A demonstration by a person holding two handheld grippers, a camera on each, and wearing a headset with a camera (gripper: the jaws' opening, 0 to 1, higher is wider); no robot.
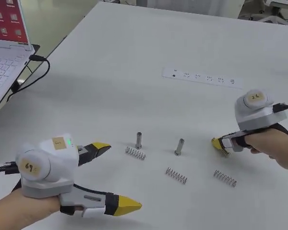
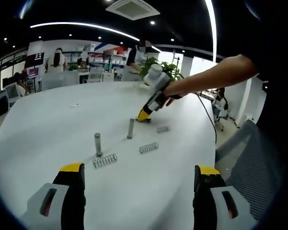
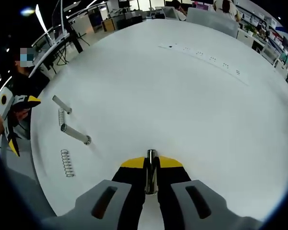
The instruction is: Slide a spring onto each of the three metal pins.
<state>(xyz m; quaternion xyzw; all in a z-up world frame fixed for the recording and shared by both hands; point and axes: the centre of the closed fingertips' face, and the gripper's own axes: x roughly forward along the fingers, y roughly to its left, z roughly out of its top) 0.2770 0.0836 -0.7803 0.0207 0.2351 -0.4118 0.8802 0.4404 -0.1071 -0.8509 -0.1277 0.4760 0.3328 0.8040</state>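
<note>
Snugly, pin (image 3: pixel 151 176) between right gripper (image 3: pixel 151 163) jaws.

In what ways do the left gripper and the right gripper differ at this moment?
The left gripper is wide open, while the right gripper is shut. The left gripper holds nothing, while the right gripper clamps a metal pin between its jaws, the pin lying along them. Both grippers have yellow-tipped jaws and are low over the white table.
</note>
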